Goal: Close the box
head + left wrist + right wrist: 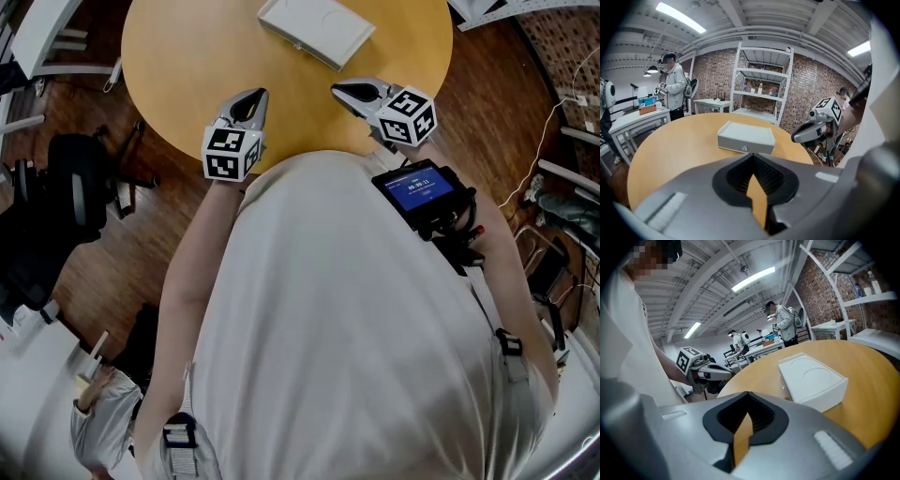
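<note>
A white box (316,31) lies on the round yellow table (187,56) with its lid down; it also shows in the left gripper view (746,137) and the right gripper view (813,380). My left gripper (248,103) hovers over the table's near edge, shut and holding nothing, well short of the box. My right gripper (352,92) sits beside it on the right, also shut and empty, pointing left. In their own views the left gripper (754,174) faces the box's latch side and the right gripper (742,423) faces its corner.
A black office chair (75,183) stands on the wooden floor left of the table. A white shelf rack (761,84) and a brick wall lie beyond the table. A person (672,86) stands by white desks far left. A screen device (422,187) hangs on my chest.
</note>
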`<act>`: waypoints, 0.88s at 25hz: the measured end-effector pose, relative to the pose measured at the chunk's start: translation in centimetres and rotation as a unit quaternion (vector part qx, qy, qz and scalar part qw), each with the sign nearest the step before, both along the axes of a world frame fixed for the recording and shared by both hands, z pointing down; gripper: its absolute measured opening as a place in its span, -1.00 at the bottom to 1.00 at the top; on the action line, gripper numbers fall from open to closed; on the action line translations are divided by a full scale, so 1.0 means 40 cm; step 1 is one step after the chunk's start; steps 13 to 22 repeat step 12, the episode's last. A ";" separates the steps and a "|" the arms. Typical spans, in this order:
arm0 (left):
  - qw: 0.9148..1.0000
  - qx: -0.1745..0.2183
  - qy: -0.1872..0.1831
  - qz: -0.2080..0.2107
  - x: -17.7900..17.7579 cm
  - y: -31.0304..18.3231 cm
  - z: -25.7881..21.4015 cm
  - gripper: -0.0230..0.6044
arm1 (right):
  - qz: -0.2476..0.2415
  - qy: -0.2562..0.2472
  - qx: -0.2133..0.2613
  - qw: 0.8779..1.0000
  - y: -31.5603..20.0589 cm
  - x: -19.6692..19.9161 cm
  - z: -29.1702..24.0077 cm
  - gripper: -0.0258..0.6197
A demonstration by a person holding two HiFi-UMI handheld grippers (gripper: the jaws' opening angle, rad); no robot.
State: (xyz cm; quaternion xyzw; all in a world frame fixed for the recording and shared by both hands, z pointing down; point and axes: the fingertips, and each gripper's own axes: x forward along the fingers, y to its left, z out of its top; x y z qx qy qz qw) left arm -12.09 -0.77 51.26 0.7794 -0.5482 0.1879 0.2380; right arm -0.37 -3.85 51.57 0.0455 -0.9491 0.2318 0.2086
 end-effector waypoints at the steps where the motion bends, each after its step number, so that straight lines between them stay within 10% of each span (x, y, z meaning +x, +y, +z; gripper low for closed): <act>1: 1.000 0.000 0.000 0.000 0.000 0.000 0.001 -0.92 | -0.001 0.000 0.000 1.000 0.000 0.000 0.000 -0.92; 22: 1.000 0.000 -0.001 -0.001 0.001 -0.002 0.000 -0.92 | -0.003 0.002 0.003 1.000 0.001 0.001 0.003 -0.92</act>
